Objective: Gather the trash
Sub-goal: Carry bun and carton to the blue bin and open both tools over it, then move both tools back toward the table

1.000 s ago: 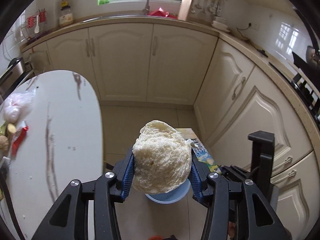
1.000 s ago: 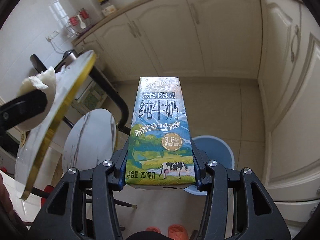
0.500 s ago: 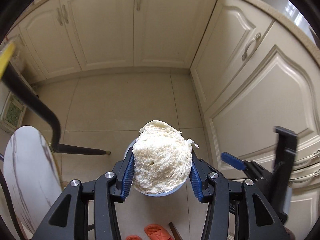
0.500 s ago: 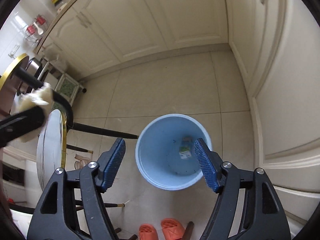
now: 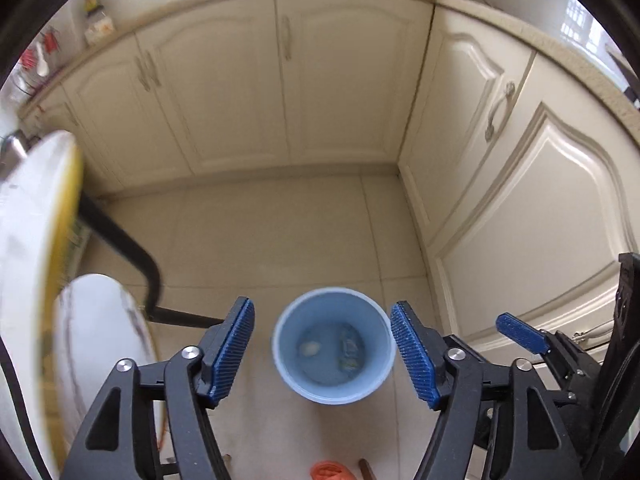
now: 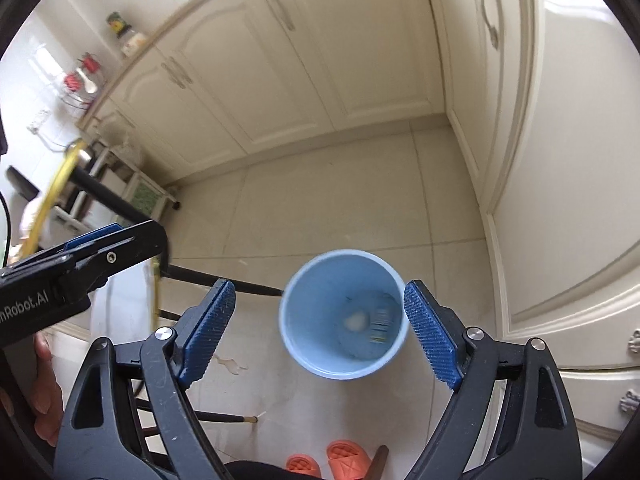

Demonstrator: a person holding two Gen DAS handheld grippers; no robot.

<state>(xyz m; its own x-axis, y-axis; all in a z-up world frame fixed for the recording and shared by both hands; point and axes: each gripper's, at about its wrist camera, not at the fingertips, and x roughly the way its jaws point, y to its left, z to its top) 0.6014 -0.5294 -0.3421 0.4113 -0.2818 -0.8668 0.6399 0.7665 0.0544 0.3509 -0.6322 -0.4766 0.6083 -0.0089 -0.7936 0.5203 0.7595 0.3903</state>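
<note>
From the left wrist camera, the left gripper (image 5: 322, 354) hung above the floor with its blue ribbed pads spread wide and nothing between them. Directly below, framed by the two fingers, stood the round light-blue plastic bin (image 5: 334, 346) on the pale tiled floor (image 5: 280, 232). At its bottom lay a pale lump of bread-like waste (image 5: 309, 347) and, beside it, a small printed milk carton (image 5: 349, 347); both looked fully inside, though blur hid finer detail. The white marble-patterned round table with a yellow rim (image 5: 36, 264) crowded the left edge, a black table leg (image 5: 120, 236) running beneath it. I judged the main risk here to be a knock: swinging this gripper back toward the table could catch that rim or leg, since they sat close to the left finger.

From the right wrist camera, the right gripper (image 6: 320, 330) was likewise wide open and empty, poised over the same bin (image 6: 344, 336), where the lump (image 6: 356, 322) and carton (image 6: 380, 320) showed as smeared shapes. The left gripper's black body (image 6: 80, 268) reached in from the left, near the right gripper's left finger. A pair of orange slippers (image 6: 326, 460) lay on the floor by the bin. Two hazards seemed likely: the tools colliding as they withdrew together, and a foot or low pass nudging the light bin over, spilling what had been collected.
</note>
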